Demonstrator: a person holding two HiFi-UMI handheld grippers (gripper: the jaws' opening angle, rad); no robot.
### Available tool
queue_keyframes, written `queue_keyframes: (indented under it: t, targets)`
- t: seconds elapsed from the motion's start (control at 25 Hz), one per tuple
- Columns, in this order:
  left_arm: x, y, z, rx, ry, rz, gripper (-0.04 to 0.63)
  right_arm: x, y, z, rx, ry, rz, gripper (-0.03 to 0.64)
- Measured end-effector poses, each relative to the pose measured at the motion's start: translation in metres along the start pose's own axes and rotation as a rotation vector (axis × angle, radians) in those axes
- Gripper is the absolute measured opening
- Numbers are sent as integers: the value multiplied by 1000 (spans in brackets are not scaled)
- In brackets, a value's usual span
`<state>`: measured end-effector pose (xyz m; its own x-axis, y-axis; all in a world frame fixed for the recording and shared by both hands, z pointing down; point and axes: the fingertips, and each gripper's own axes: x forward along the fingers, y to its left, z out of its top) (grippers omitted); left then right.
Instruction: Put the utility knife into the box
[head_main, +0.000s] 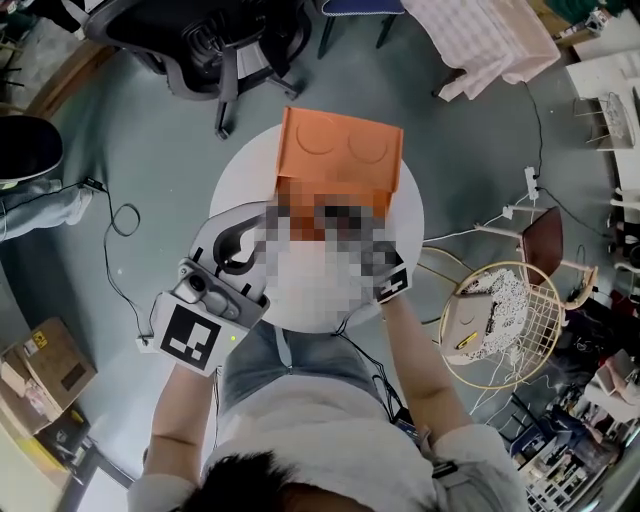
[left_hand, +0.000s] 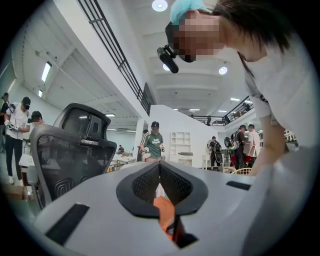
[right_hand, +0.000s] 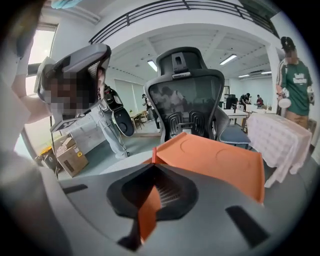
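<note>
An orange box (head_main: 340, 150) stands on the round white table (head_main: 235, 195), its lid tilted up towards the far side. My left gripper (left_hand: 160, 170) is shut on an orange and black utility knife (left_hand: 165, 212), which sticks up between the pads. In the head view this left gripper (head_main: 235, 250) is over the table's left part, in front of the box. My right gripper (right_hand: 156, 172) is shut on an orange flap (right_hand: 148, 210) of the box, with the lid (right_hand: 215, 160) just beyond it. A mosaic patch in the head view hides the box's opening and most of the right gripper.
A black office chair (head_main: 215, 40) stands behind the table. A round wire basket chair (head_main: 510, 320) is at the right, and a cloth-draped table (head_main: 490, 40) at the back right. Cardboard boxes (head_main: 45, 365) lie on the floor at the left. Cables run across the floor.
</note>
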<state>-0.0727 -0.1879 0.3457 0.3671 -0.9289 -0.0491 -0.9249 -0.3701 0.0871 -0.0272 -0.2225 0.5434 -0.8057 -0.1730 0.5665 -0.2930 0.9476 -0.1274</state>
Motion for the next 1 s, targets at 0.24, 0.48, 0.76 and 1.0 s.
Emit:
queue_keyframes:
  t: [0.24,0.48,0.76,1.0]
  targets:
    - [-1,8,-4,-1,-1,37,9,21,-7,-24,-35,120,30,9]
    - [-6,14,-4,-1,3,70,9,37,-6,-47,-85,252,62,9]
    - [-7,23,-8,3,9,94,9,51,-8,-64,-123,368,79,9]
    - [-11,28,-10,4,15,104,9,58,-6,-67,-131,404,84,9]
